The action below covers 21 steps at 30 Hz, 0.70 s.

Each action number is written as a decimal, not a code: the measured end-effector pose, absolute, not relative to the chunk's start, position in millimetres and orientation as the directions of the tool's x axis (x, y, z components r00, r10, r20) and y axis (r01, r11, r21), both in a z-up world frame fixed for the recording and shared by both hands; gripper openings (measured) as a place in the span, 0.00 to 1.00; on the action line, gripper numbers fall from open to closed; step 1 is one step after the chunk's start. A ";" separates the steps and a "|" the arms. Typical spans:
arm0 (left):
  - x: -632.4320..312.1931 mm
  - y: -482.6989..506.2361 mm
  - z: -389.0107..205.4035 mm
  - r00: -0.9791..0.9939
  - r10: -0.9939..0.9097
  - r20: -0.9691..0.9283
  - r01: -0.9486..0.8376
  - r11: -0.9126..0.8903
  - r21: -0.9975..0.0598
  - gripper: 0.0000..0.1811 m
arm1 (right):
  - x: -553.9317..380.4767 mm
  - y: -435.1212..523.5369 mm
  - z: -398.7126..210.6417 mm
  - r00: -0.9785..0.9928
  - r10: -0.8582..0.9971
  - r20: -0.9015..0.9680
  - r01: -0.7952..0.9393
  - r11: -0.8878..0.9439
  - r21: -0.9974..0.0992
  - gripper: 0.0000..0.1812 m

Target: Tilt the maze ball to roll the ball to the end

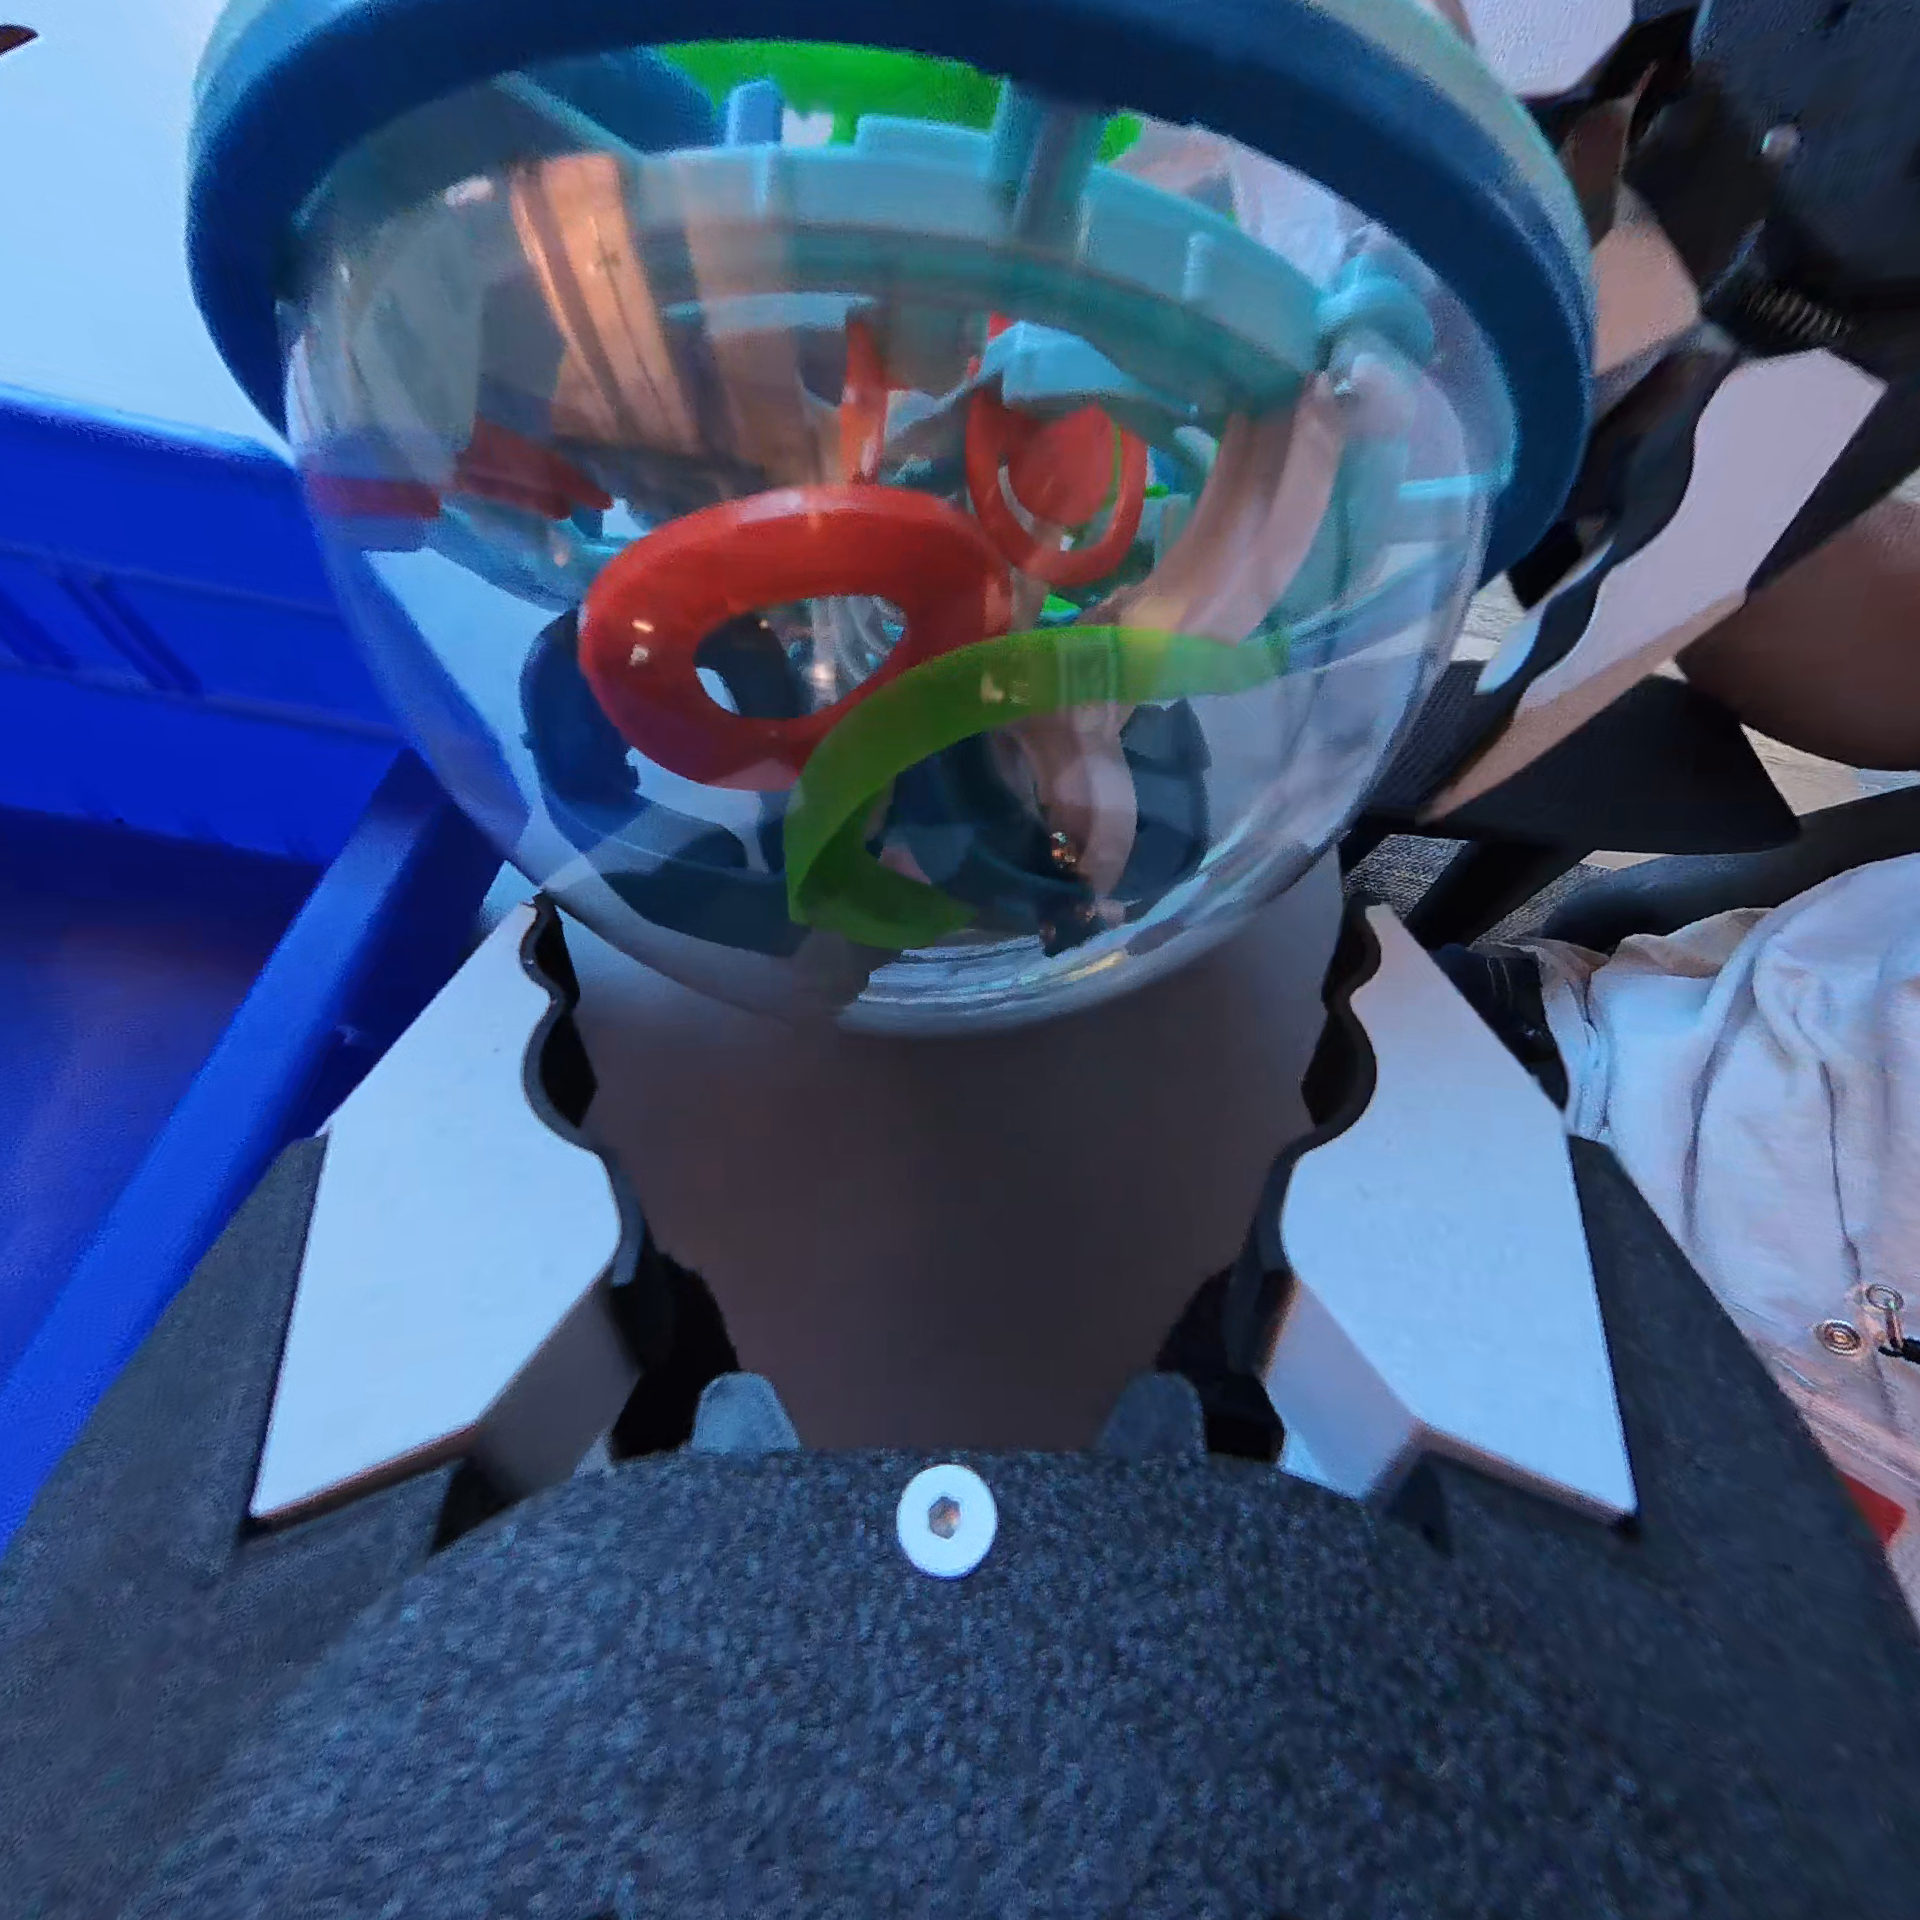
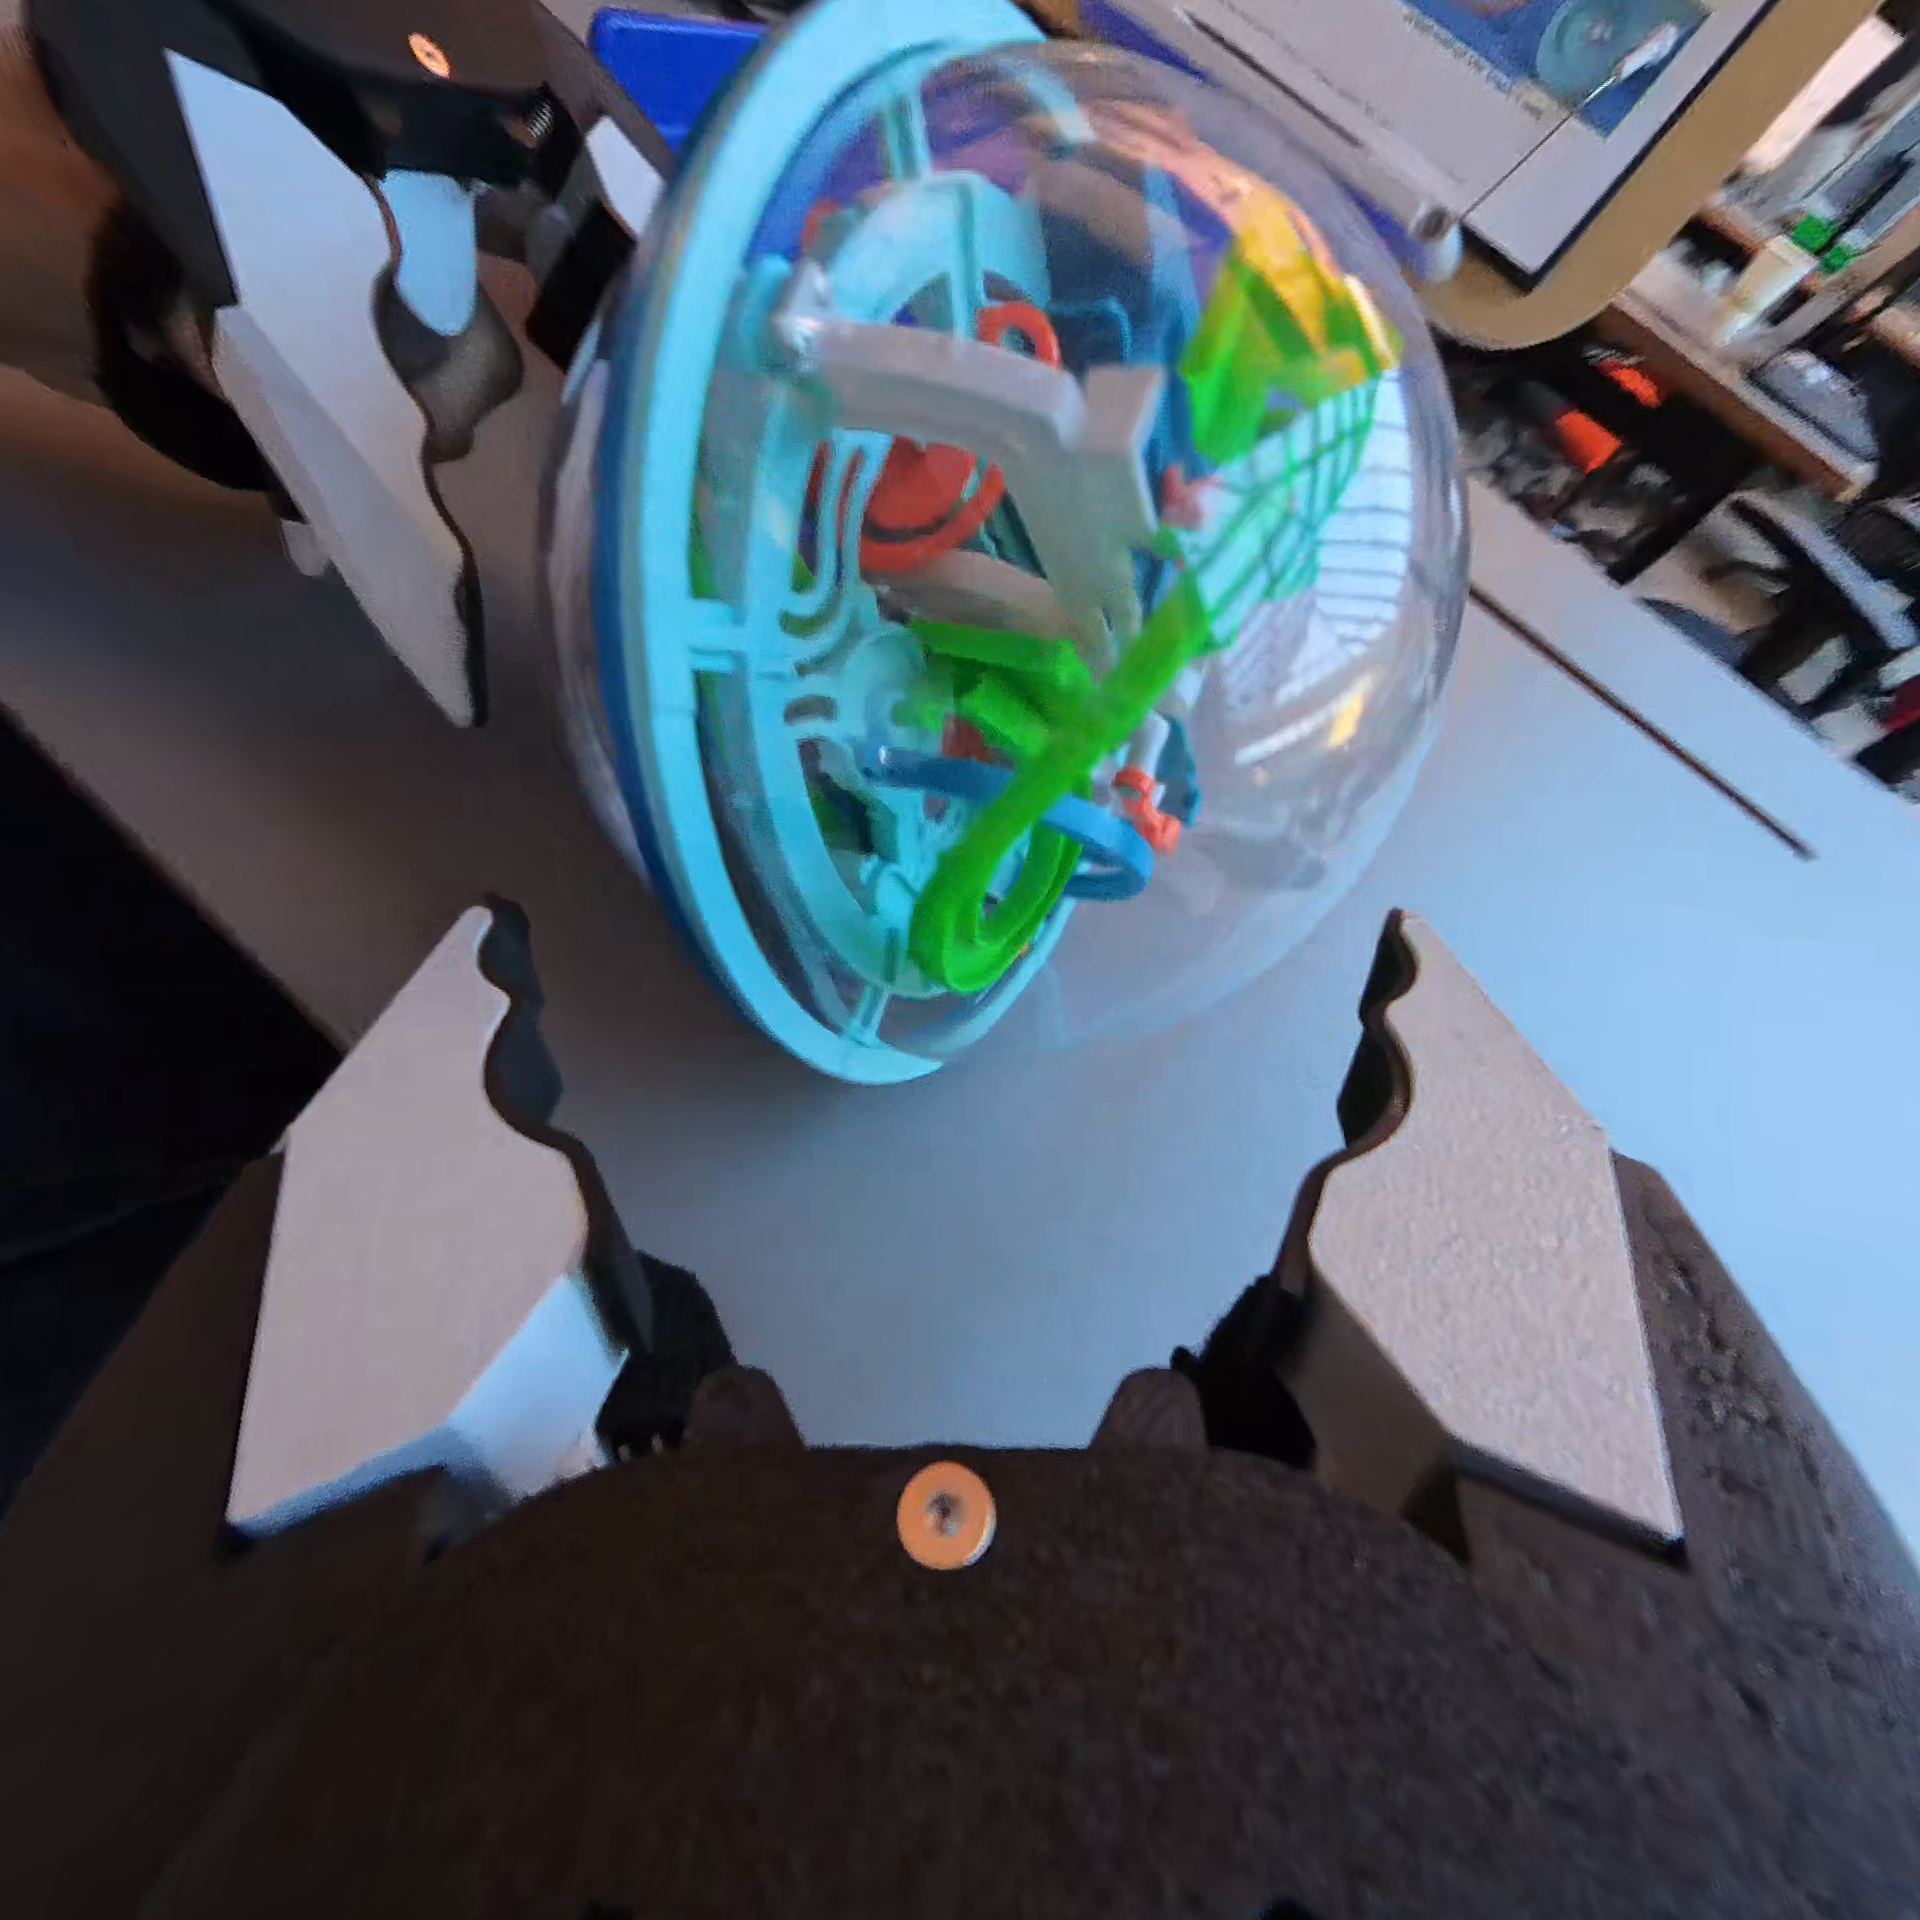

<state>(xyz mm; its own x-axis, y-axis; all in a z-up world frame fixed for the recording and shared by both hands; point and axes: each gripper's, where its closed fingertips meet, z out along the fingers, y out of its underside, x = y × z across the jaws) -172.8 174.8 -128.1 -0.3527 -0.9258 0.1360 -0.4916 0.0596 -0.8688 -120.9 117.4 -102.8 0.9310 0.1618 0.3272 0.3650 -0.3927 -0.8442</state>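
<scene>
The clear plastic maze ball with a blue equator ring and coloured tracks inside (image 2: 997,561) rests on the pale grey counter (image 2: 1558,935), tipped so that its ring stands nearly upright. The right gripper (image 2: 951,977) hovers just in front of the sphere with its jaws spread wide, holding nothing and not touching the shell. The left gripper (image 1: 951,966) is also wide open, its fingers either side of the sphere's lower curve; whether they touch the shell I cannot tell. A blue plastic bin (image 1: 187,790) sits beside the sphere on the left gripper's side.

The small ball inside cannot be picked out with confidence (a tiny glint low in the shell may be it), so progress is hard to judge. To tilt well, I would brace the sphere from both sides against the smooth shell near the ring, then rock it slowly in small angles. The round shell is slippery and likely to roll off along the counter if pushed from one side only.
</scene>
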 end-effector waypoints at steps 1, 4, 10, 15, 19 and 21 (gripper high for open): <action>-172.3 172.2 -126.8 -0.357 -0.924 0.135 -0.489 0.062 -0.870 0.77 | -119.1 121.4 -101.4 0.925 0.133 0.355 0.378 -0.391 -0.839 0.84; -172.0 164.4 -126.2 -0.371 -0.921 0.121 -0.493 0.085 -0.866 0.77 | -110.9 131.6 -99.4 0.941 0.104 0.321 0.335 -0.403 -0.852 0.84; -171.5 158.4 -125.9 -0.397 -0.915 0.071 -0.475 0.138 -0.869 0.81 | -96.1 133.2 -92.3 0.971 0.196 0.139 0.209 -0.401 -0.892 0.81; -164.3 182.0 -111.7 -0.377 -0.926 0.006 -0.448 0.177 -0.877 0.86 | -82.6 136.1 -88.8 0.960 0.281 -0.004 0.119 -0.419 -0.900 0.80; -153.6 194.1 -109.0 -0.407 -0.912 -0.050 -0.452 0.249 -0.857 0.88 | -69.5 137.3 -85.8 0.920 0.364 -0.145 0.042 -0.458 -0.888 0.79; -145.5 193.0 -108.9 -0.436 -0.899 -0.029 -0.444 0.243 -0.862 0.88 | -66.4 135.8 -76.8 0.882 0.425 -0.205 0.010 -0.450 -0.893 0.72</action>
